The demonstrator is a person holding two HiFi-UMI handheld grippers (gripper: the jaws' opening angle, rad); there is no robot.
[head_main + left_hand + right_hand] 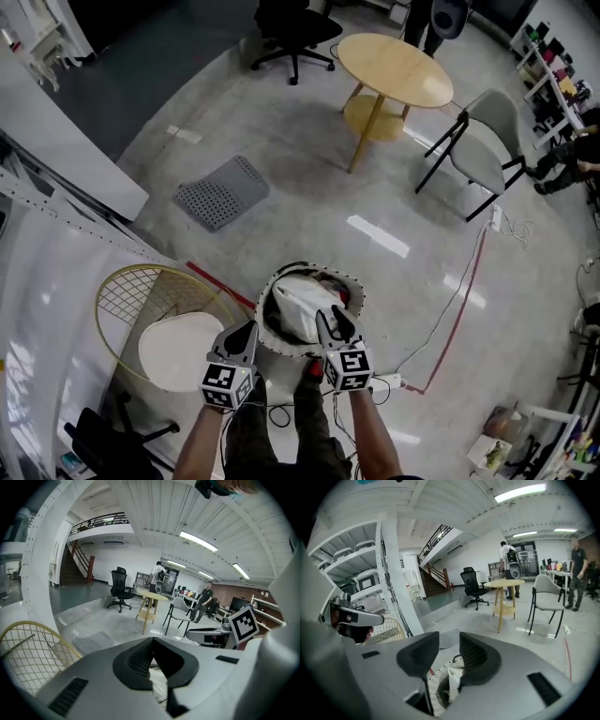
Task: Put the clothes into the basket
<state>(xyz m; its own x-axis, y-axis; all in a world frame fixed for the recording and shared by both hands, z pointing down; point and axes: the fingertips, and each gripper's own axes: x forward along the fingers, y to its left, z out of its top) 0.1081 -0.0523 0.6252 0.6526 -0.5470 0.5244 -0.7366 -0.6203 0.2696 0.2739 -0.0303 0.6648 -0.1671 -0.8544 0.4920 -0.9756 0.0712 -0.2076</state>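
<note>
Straight below both grippers: the basket (pixel 265 302), with the clothes (pixel 298 307) piled inside. White heap on top, and a darker scrap on its far side that I can't identify. Left gripper (pixel 247 330): jaws pressed together, nothing in them, hanging over the near rim. Right gripper (pixel 333 323): jaws spread partway, gap bare. Cloth shows through that gap but lies lower, in the basket, and the pads aren't on it. Both grippers point down and forward above the heap, not touching it as far as I can tell.

Handling, my read: the clothes are soft, light and floppy, so there's no fixed grab point. I'd pinch a raised fold or bunched ridge at the top of the heap, just under the right tips. A flat patch would let the pads slide. A thin pinch may slip; a deep bite takes several layers. Trailing ends could drape over the rim. The basket looks light and could shift if cloth snags. Nothing fragile. The load looks to be in already.
</note>
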